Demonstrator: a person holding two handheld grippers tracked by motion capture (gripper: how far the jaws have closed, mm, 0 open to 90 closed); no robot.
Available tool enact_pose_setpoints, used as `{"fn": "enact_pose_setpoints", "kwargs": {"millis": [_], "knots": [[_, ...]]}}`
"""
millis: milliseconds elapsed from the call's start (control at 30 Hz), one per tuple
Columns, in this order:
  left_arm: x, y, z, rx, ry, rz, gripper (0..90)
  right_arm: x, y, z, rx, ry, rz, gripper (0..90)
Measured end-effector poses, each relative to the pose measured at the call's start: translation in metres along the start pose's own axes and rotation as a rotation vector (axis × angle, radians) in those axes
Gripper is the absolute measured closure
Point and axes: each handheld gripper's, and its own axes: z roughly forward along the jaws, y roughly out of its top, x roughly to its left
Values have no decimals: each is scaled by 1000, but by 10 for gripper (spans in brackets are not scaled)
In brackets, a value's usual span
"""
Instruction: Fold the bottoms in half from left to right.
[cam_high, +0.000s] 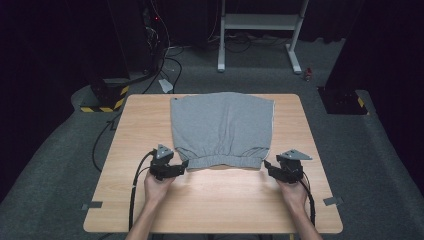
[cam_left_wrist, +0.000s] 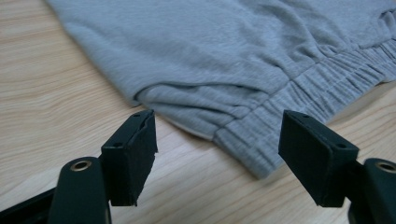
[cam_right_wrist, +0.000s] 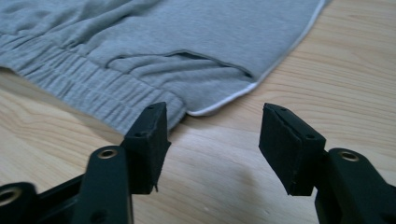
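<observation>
A pair of grey shorts (cam_high: 221, 125) lies flat on the wooden table (cam_high: 210, 200), its elastic waistband (cam_high: 225, 161) toward the person. My left gripper (cam_high: 185, 165) sits at the waistband's left corner, jaws open. In the left gripper view, the corner of the waistband (cam_left_wrist: 252, 144) lies between and just beyond the open jaws of that gripper (cam_left_wrist: 217, 154). My right gripper (cam_high: 266, 165) is at the waistband's right corner, also open. The right gripper view has the grey shorts (cam_right_wrist: 187, 42) ahead of that gripper (cam_right_wrist: 212, 144), with the waistband's end (cam_right_wrist: 126, 109) by the left jaw; nothing is held.
The table's near half is bare wood. Beyond the far edge are a dark carpeted floor, cables (cam_high: 165, 60), a black box with yellow-black striped tape (cam_high: 107, 95), and a white metal frame (cam_high: 260, 30). Tape marks (cam_high: 92, 205) sit at the table's near corners.
</observation>
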Motion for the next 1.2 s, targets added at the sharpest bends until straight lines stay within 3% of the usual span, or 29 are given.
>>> {"fn": "enact_pose_setpoints", "kwargs": {"millis": [167, 300, 567, 700, 767, 900, 967, 1033, 1133, 1200], "knots": [[-9, 9, 9, 20, -7, 13, 271, 9, 8, 10, 31, 2, -23, 420], [-14, 16, 19, 17, -6, 0, 281, 14, 13, 18, 43, 14, -9, 421], [-15, 16, 33, 37, 18, -33, 304, 23, 23, 28, 39, 0, 9, 432], [-14, 16, 39, 42, 15, -34, 314, 26, 27, 34, 49, 0, 8, 437], [-16, 19, 45, 77, 14, -19, 300, 27, 30, 39, 50, -5, 20, 437], [-18, 25, 48, 57, 20, -11, 319, 30, 33, 44, 47, -5, 23, 447], [-17, 25, 53, 54, 21, -39, 328, 33, 35, 50, 50, -12, 22, 450], [-16, 23, 55, 68, 19, -42, 320, 33, 36, 54, 64, -13, 29, 447], [-17, 22, 56, 71, 24, -33, 318, 33, 34, 59, 80, -9, 26, 433], [-18, 21, 56, 77, 33, -3, 316, 32, 32, 62, 93, -1, 29, 419]]}}
